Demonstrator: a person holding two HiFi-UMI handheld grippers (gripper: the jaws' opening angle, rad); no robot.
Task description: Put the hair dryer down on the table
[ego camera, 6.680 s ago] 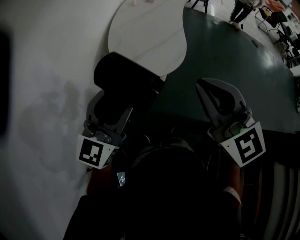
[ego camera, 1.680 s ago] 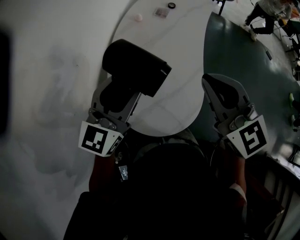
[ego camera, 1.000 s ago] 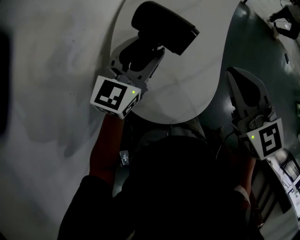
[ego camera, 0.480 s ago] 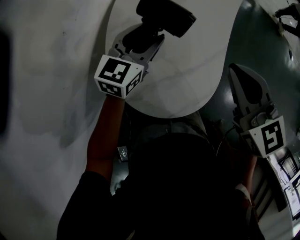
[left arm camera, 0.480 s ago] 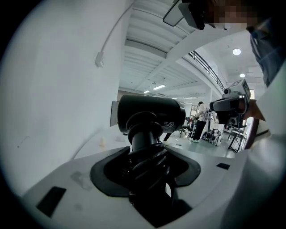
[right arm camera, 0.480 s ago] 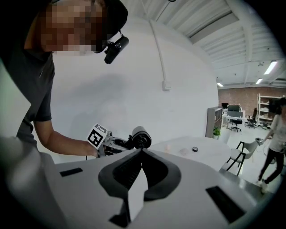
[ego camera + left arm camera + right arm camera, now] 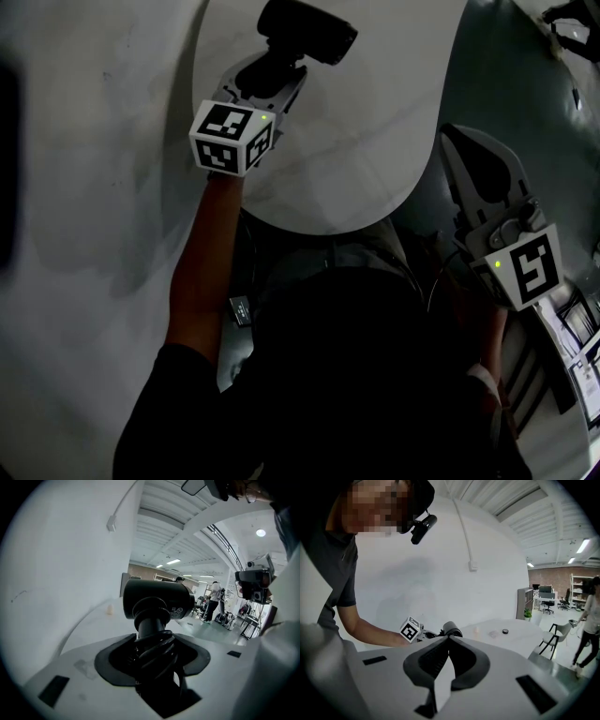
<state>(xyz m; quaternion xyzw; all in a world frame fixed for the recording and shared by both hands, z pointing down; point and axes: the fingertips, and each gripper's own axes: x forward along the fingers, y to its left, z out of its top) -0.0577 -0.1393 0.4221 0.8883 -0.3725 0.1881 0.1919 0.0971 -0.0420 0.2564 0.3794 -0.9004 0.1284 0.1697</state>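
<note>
White, round-edged table (image 7: 375,122) against a pale wall (image 7: 94,141), with dark green floor (image 7: 525,103) along its right side. Over the far part of the tabletop, a black hair dryer (image 7: 307,28), barrel crosswise and handle pointing back toward the wearer of the head camera. Clamped on that handle, over the coiled black cord (image 7: 154,651) wound around it: the left gripper (image 7: 270,73), jaws wide around the bundle, marker cube (image 7: 230,138) facing up. Barrel low over the white surface; contact with the table impossible to tell from any view. Off the table's right edge, above the floor: the right gripper (image 7: 461,142), jaws pressed together at the tips, nothing between them, well apart from the dryer. Farther along the tabletop, in the right gripper view, a small dark ring (image 7: 505,631) and a couple of pale small items (image 7: 492,633). Beyond, an open hall with a standing person (image 7: 215,597) and office chairs (image 7: 548,605).
</note>
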